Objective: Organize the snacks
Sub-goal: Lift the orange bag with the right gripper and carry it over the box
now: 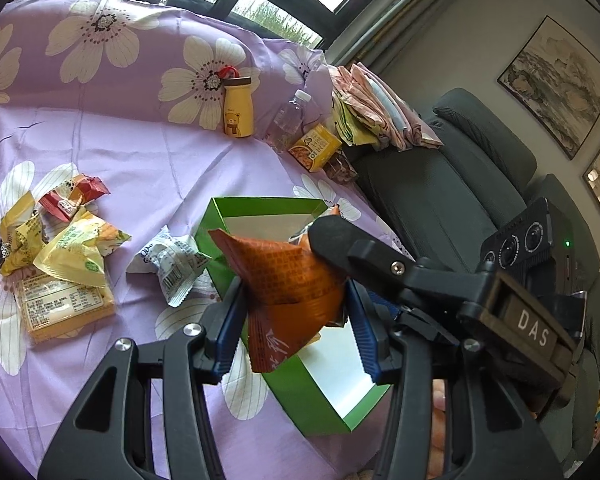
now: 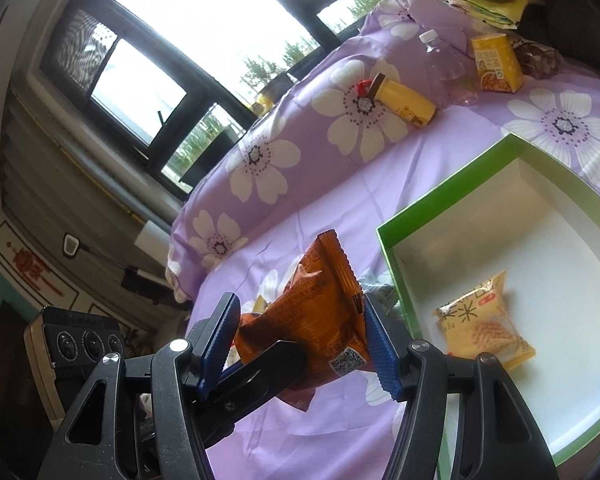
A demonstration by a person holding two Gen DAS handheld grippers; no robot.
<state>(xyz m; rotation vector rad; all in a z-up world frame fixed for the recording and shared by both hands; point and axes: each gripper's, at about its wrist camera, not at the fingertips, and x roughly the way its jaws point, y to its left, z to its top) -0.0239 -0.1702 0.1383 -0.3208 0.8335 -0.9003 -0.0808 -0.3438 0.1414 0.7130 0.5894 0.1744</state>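
An orange snack packet hangs over the near left corner of a green box with a white inside. My left gripper is shut on the packet's middle, its blue pads against both sides. In the right wrist view the same orange packet sits between the blue pads of my right gripper, which is shut on it as well. The black finger of the other gripper reaches in from the lower left. One yellow snack packet lies inside the green box.
Loose snacks lie on the purple flowered sheet: yellow packets, a red packet, a white packet. Further back are a yellow bear bottle, a clear water bottle, a yellow carton and folded cloths. A dark sofa borders the right.
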